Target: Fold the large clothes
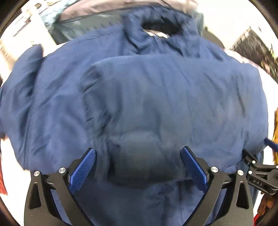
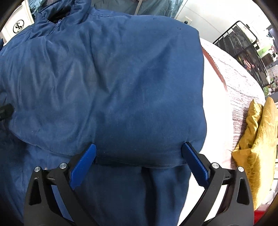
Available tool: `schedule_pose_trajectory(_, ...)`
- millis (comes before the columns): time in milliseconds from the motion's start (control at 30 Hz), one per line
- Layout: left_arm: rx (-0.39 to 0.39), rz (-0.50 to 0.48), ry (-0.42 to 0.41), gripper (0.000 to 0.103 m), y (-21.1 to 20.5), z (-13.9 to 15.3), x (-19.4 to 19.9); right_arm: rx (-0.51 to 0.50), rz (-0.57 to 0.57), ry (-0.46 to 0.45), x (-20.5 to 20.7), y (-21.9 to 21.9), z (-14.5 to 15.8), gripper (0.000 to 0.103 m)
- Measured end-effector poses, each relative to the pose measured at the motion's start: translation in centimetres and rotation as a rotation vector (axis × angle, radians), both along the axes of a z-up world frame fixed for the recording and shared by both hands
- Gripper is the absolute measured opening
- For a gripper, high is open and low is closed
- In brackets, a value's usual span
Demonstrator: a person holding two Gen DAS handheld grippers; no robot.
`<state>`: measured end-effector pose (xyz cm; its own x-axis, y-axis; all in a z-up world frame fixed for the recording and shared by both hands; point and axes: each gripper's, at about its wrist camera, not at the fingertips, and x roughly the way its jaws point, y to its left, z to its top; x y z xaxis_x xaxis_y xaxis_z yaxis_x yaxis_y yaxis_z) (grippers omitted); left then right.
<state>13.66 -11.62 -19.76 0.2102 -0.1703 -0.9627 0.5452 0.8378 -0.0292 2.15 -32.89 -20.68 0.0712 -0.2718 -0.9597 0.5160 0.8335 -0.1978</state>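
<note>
Both my grippers, left and right, gape wide and empty over one navy jacket; one mustard cloth lies beside it.

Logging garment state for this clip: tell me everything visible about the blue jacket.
The blue jacket is a large navy garment of smooth, slightly puffy, wrinkled fabric. It lies spread over a pale textured cover, collar and zipper at the far end. One padded section is folded over the body, its edge showing near the camera. The left gripper and right gripper are both open, just above the cloth, gripping nothing. A yellow fabric lies beside it, apart.
</note>
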Motion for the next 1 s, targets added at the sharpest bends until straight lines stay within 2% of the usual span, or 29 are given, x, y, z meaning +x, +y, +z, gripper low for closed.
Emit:
schedule_pose_trajectory(100, -0.044, 0.064, -0.015, 0.097, 2.3, 1.4, -1.5, -0.004, -0.02, -0.041, -1.2, 0.4, 1.9, 0.097)
schedule_pose_trajectory(200, -0.029, 0.098, -0.043, 0.097, 4.6, 2.5, -3.7, 0.02, 0.004, -0.079, -2.9, 2.0, 3.4, 0.097)
schedule_pose_trajectory(333, -0.002, 0.134, -0.043, 0.096, 8.2, 3.0, -6.3, 0.078, 0.053, -0.064, -5.4, 4.9, 3.5, 0.097)
schedule_pose_trajectory(467, 0.004, 0.216, -0.04, 0.096, 12.6, 3.6, -8.6, 0.146, 0.122, -0.055, -7.9, 8.6, 3.3, 0.097)
schedule_pose_trajectory(667, -0.018, 0.343, -0.047, 0.096, 19.9, 4.8, -10.8, 0.206, 0.193, -0.053, -8.7, 13.2, 3.4, 0.097)
schedule_pose_trajectory(800, -0.078, 0.417, -0.079, 0.096, 24.1, 6.1, -9.2, 0.226, 0.224, -0.058, -8.5, 16.3, 3.5, 0.097)
schedule_pose_trajectory(933, -0.117, 0.509, -0.101, 0.095, 29.2, 6.8, -5.4, 0.204, 0.244, -0.064, -8.2, 18.8, 4.2, 0.097)
schedule_pose_trajectory(1000, -0.146, 0.547, -0.11, 0.094, 32.0, 7.0, -1.9, 0.182, 0.214, -0.069, -7.6, 19.0, 4.7, 0.097)
